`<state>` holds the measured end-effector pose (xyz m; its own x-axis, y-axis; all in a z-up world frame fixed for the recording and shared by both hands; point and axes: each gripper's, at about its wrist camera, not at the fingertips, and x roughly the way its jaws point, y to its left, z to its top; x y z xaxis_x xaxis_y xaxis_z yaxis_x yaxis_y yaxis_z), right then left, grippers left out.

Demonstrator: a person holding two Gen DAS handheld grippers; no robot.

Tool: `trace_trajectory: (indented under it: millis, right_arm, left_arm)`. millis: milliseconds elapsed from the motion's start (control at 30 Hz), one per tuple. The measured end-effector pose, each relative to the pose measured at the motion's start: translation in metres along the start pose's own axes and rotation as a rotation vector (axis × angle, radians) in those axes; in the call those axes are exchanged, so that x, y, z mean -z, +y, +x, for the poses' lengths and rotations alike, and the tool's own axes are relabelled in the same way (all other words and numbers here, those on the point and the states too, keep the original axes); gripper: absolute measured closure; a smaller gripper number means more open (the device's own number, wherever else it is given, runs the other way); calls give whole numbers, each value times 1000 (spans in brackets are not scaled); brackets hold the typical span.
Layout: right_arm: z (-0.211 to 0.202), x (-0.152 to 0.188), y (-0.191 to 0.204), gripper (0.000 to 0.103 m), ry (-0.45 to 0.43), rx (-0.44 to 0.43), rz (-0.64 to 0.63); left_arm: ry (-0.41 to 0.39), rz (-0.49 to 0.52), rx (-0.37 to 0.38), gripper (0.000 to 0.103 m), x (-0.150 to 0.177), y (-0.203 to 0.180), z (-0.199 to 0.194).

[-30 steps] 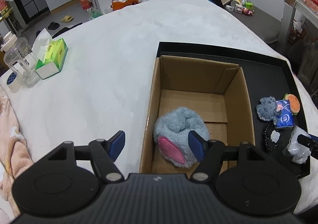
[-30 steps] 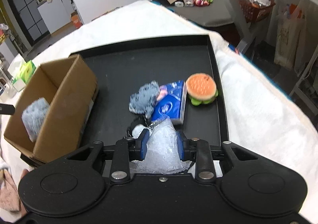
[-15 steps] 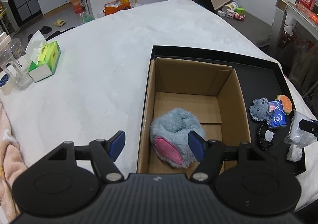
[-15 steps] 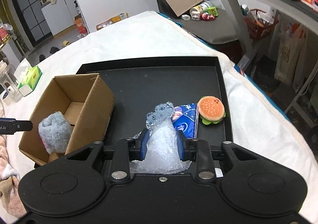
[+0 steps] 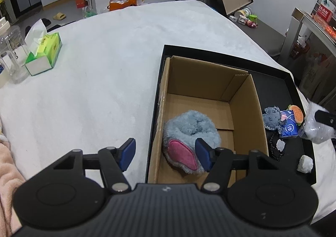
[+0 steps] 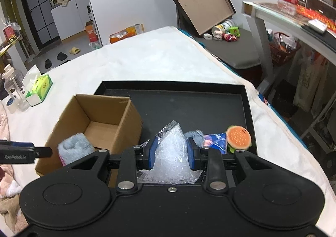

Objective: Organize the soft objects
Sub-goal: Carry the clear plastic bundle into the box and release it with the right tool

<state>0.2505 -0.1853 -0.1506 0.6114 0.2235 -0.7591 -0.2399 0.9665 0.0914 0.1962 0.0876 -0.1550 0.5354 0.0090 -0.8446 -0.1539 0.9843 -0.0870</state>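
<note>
We see the right gripper (image 6: 170,151) clenched on a clear crinkly plastic bag (image 6: 171,152), both blue pads pressed into its sides, lifted above the black tray (image 6: 189,102). The left gripper (image 5: 164,156) has just been closing, yet its jaws stand apart with nothing gripped; they hover over the near left wall of the cardboard box (image 5: 210,89). The grey plush toy (image 5: 190,138) with a pink patch lies inside the box. A small grey plush (image 5: 272,118), a blue packet (image 5: 289,126) and a burger toy (image 6: 238,137) lie together on the tray.
</note>
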Motion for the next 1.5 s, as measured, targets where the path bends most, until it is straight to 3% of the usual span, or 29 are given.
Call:
trace_trajectory:
  millis: [367,500,800,1367,1500]
  right_arm:
    - [0,-14,33,74,-33,0,-41]
    - [1,-18,44,74,-42,-5,-53]
    - [8,-25,71,74,-47,-31,-85]
    - [41,-29,122,73,-14,-122,-113]
    - [43,-35,132,65,-25,-186,-101]
  left_arm:
    - [26,-19,51,65,10,9,9]
    - [35,-25,60,78,12,12,13]
    - [50,-60,64,90,17,23,24]
    - [61,-130,97,91,16,36,28]
    - [65,-142,102,91,15,37,29]
